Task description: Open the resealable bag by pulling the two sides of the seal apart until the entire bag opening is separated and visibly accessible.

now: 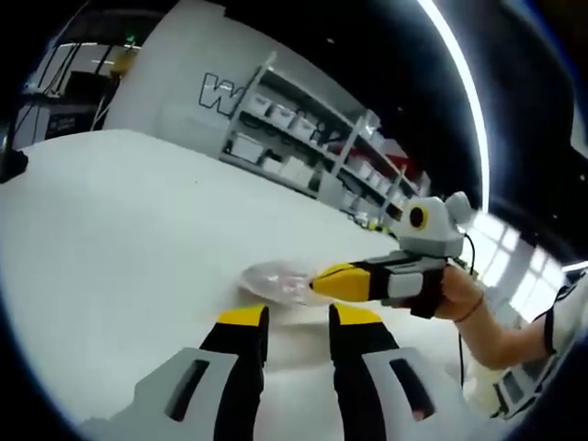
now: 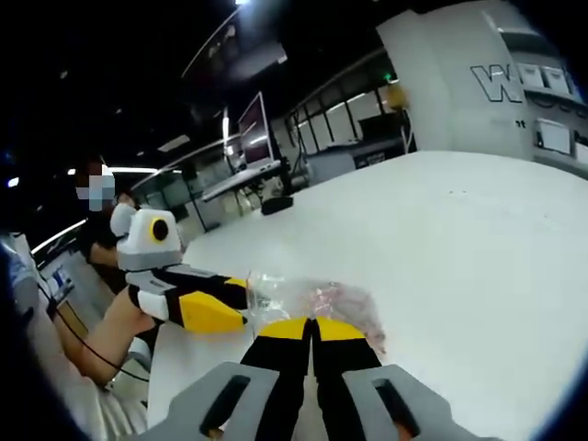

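Here's the clear resealable bag [image 2: 317, 301] lying on the white table [image 2: 478, 239], crumpled and see-through, with something pinkish faintly visible inside. In the right gripper view the right gripper [image 2: 310, 329] has its yellow-tipped jaws pressed together at the bag's near edge, apparently pinching the plastic, and the left gripper [image 2: 241, 299] reaches in from the side, its tips at the bag's other end, so each claw looks to be taking its own side of the seal. Switch to the left gripper view and the picture is less settled: the left gripper [image 1: 299, 317] shows its jaws apart, poised just short of the bag [image 1: 276, 280], while the right gripper [image 1: 317, 283] noses in with tips closed on the plastic. Opposed grips make sense here (a pull needs two anchors), but the opening doesn't look separated yet; the bag reads flat and shut, so the parting pull remains ahead.
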The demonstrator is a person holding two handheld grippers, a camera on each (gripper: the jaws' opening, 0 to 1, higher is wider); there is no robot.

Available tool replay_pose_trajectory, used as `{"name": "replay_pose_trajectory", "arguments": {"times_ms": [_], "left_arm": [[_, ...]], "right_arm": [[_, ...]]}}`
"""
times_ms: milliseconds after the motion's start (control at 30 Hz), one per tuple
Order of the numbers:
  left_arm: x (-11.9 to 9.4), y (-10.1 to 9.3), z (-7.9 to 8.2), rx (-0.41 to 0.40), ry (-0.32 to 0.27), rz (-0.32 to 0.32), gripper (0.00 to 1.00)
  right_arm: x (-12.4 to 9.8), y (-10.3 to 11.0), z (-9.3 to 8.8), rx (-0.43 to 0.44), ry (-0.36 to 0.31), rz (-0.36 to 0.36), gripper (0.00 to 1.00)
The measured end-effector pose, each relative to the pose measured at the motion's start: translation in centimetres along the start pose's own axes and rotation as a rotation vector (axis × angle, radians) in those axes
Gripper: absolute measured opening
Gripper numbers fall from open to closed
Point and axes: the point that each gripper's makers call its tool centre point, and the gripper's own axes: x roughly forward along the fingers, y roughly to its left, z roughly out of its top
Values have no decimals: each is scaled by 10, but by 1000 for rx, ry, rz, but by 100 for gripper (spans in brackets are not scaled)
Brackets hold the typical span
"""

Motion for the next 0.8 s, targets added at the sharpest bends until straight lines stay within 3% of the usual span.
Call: {"name": "replay_pose_trajectory", "arguments": {"times_ms": [800], "left_arm": [[0, -2, -4, -24, 1, -18, 20]], "right_arm": [[3, 8, 0, 7, -8, 15, 0]]}}
